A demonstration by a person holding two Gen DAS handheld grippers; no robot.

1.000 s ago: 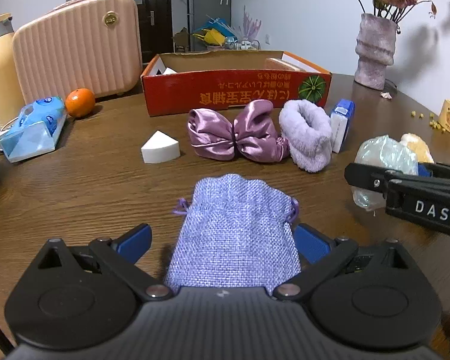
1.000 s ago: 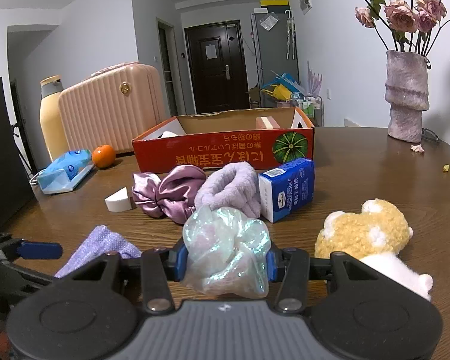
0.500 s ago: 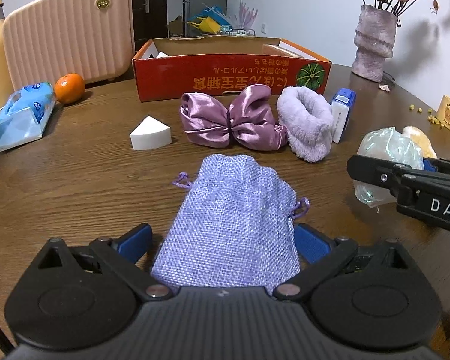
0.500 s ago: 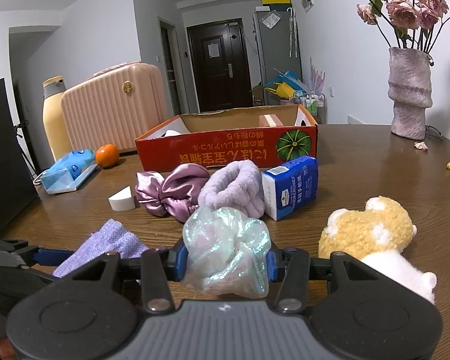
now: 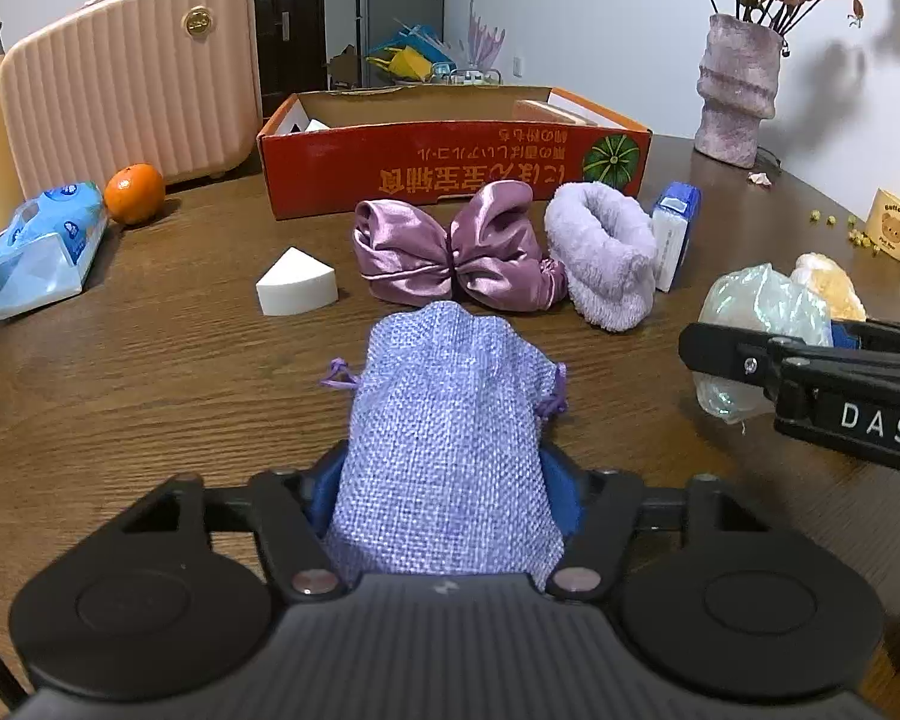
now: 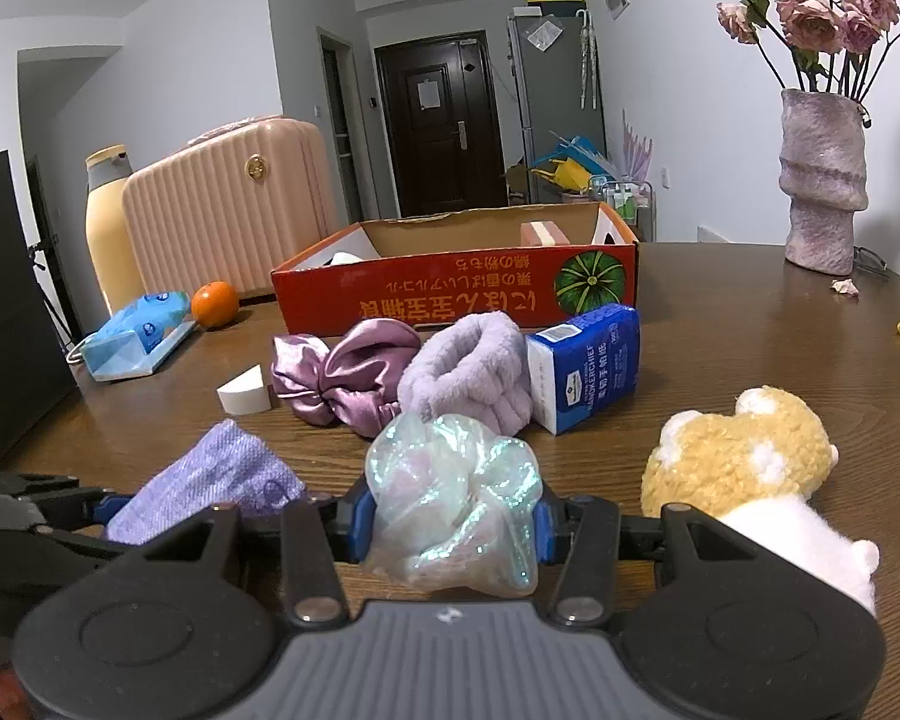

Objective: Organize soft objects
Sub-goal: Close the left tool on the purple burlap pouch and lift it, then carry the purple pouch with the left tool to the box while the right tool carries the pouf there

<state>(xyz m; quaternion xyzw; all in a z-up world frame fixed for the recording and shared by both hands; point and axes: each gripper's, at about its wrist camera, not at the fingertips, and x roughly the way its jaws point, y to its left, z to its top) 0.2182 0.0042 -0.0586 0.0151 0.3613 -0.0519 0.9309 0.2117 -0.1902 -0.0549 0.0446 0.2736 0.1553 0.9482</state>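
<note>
Left claw [image 5: 447, 489] closing on the lilac woven drawstring pouch [image 5: 450, 420], blue pads at its sides, pouch resting on the brown wooden counter [image 5: 150, 372]. Right claw [image 6: 450, 519] clenched on the iridescent crinkly organza scrunchie [image 6: 453, 510]. Red cardboard box [image 5: 450, 162] behind looks like the destination. Left out on the counter: purple satin bow [image 5: 450, 249], fluffy lavender headband [image 5: 603, 252], yellow plush toy [image 6: 744, 462]. Judgement: early stage.

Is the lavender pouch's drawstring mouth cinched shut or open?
Cinched shut: the lavender pouch narrows into gathered folds at its far end, cords trailing at both sides.
</note>
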